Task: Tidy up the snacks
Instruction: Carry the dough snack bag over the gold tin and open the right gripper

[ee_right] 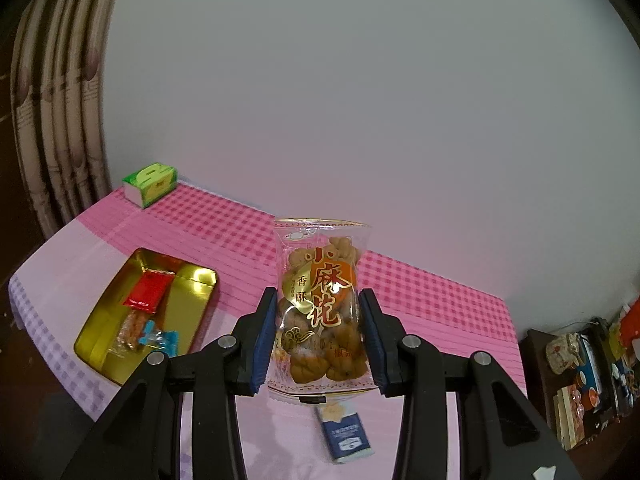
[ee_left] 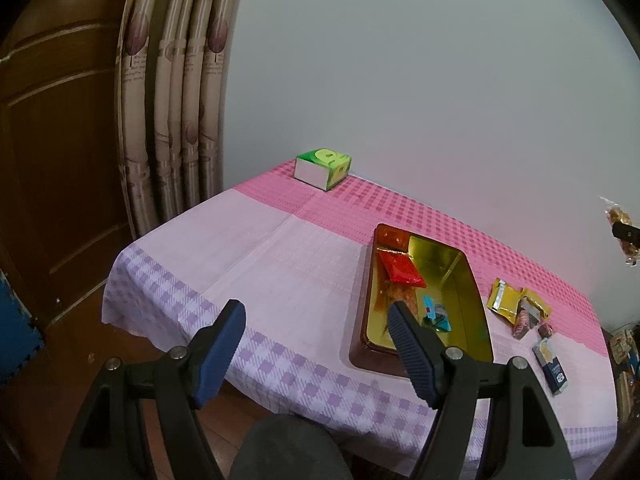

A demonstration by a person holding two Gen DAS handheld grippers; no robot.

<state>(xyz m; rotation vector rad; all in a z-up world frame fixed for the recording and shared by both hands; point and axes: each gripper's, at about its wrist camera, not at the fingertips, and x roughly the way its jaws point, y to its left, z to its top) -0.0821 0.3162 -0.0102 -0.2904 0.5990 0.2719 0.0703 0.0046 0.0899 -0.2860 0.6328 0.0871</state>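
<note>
My right gripper (ee_right: 318, 336) is shut on a clear packet of fried dough twists (ee_right: 320, 304), held upright above the pink tablecloth. The packet and a finger tip also show at the far right edge of the left wrist view as the dough-twist packet (ee_left: 622, 232). A gold tin tray (ee_left: 456, 272) holds a red packet (ee_left: 402, 269), an orange snack bar and a blue-wrapped candy (ee_left: 434, 314). The gold tin tray (ee_right: 192, 308) lies to the left of the held packet. My left gripper (ee_left: 316, 344) is open and holds nothing, hovering over the table's near edge beside the tray.
Right of the tray lie gold foil wrappers (ee_left: 516, 300), small candies (ee_left: 528, 322) and a blue and white packet (ee_left: 550, 364). A green tissue box (ee_left: 324, 168) stands at the far corner by the curtain (ee_left: 172, 120). A cluttered low shelf (ee_right: 592, 372) stands to the right of the table.
</note>
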